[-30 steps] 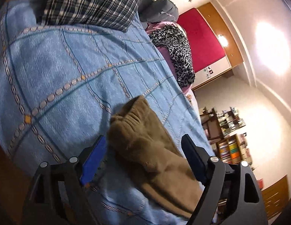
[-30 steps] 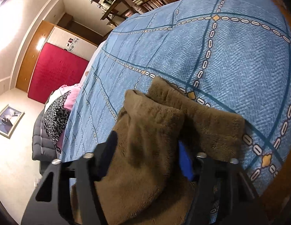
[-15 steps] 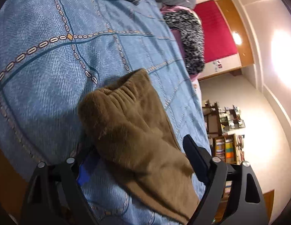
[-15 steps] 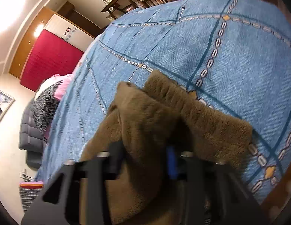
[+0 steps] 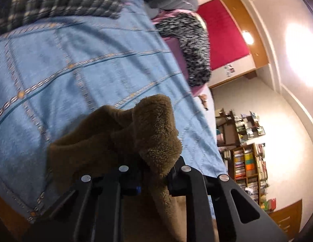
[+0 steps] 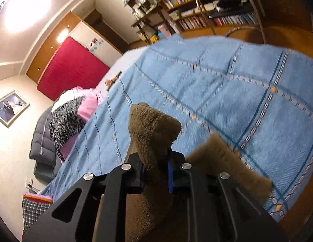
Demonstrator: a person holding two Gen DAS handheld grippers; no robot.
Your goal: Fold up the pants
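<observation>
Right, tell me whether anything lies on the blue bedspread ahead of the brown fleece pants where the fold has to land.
Nothing visible does. Both grippers, left and right, pinch the brown fleece pants, and the blue patterned bedspread ahead shows only cloth. The leopard-print garment lies off at the far edge.

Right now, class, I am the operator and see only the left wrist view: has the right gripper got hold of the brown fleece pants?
Observer: Yes, the right gripper is shut on a bunched fold of the brown fleece pants.
Operator: Does any fabric poke past the jaws?
Observer: A rounded peak stands up beyond them.
Operator: And the rest?
Observer: Another part lies on the blue patterned bedspread, right of the gripper.
</observation>
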